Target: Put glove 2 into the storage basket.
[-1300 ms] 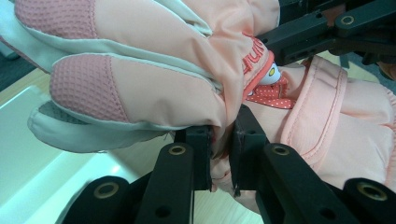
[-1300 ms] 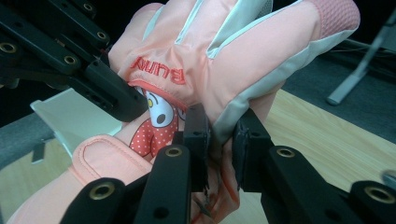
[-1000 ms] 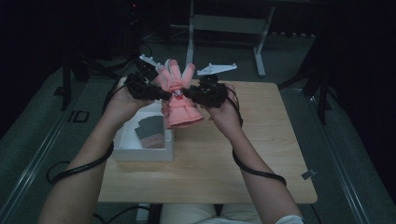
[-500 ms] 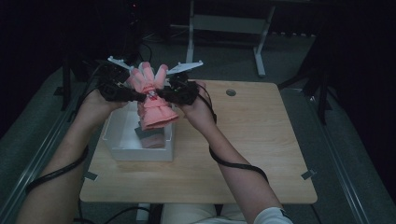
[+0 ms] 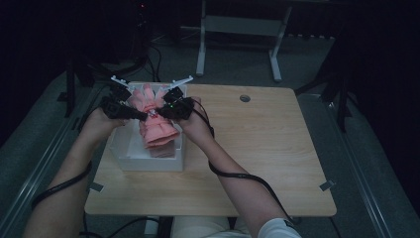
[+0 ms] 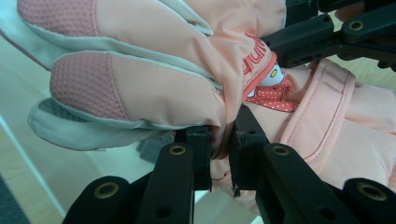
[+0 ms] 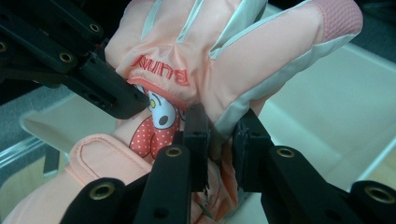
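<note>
A padded pink glove hangs left of centre in the high view, pinched from both sides: the left tongs grip its edge from the left, the right tongs from the right, each pair of jaws narrowed down onto a fold of the fabric. Up close in the left gripper view the glove is smooth, puffy cloth in salmon pink with pale grey piping, and its fingertips carry a darker, mesh-textured patch. The right gripper view shows red stitched lettering across the back, upside down there and seeming to read "BUNNY", above a cartoon face with a red, white-dotted bow. A wide cuff with a stitched strap sits at the lower left of that view.

Beneath the glove stands a white rectangular box, open-topped with smooth straight walls, on the left part of the pale wooden tabletop. The glove's cuff end dips into the box, fingers pointing toward the top of the frame.
</note>
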